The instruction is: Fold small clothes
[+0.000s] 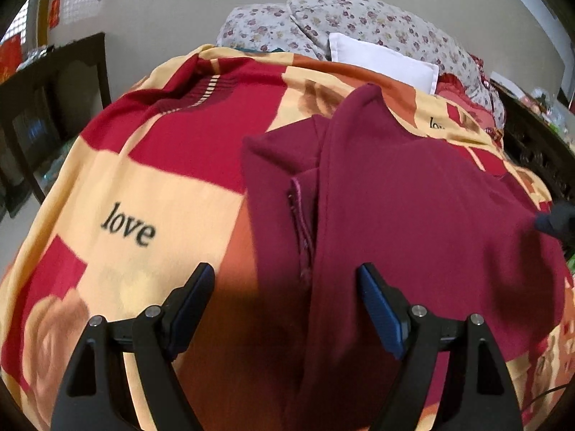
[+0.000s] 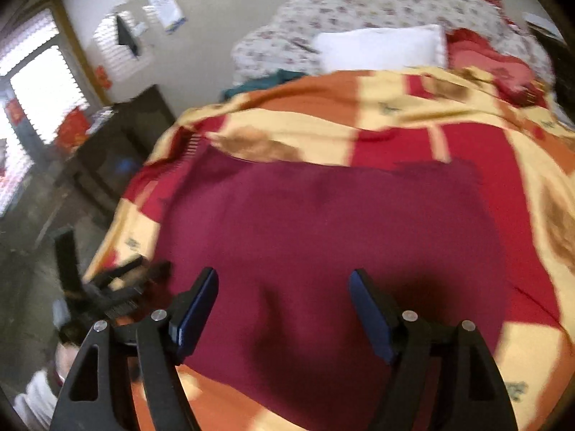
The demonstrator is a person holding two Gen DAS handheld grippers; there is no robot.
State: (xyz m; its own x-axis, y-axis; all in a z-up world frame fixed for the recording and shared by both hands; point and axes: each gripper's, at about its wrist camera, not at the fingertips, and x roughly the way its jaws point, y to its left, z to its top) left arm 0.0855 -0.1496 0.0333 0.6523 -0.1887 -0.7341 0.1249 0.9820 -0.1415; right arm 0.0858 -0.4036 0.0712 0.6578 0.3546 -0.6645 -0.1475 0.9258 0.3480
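Observation:
A maroon garment (image 1: 413, 208) lies spread on a bed blanket, with a folded flap and a seam along its left side. My left gripper (image 1: 285, 276) is open and empty, just above the garment's near left edge. In the right wrist view the same maroon garment (image 2: 323, 237) lies flat. My right gripper (image 2: 284, 283) is open and empty, above its near part. The left gripper (image 2: 118, 287) shows blurred at the garment's left edge in the right wrist view. A dark tip of the right gripper (image 1: 555, 217) shows at the right edge of the left wrist view.
The blanket (image 1: 151, 194) is red, yellow and orange with "love" printed on it. A white pillow (image 1: 384, 59) and a floral quilt (image 1: 359, 21) lie at the head. A dark wooden cabinet (image 1: 43, 115) stands left of the bed. The floor (image 2: 25, 273) is on the left.

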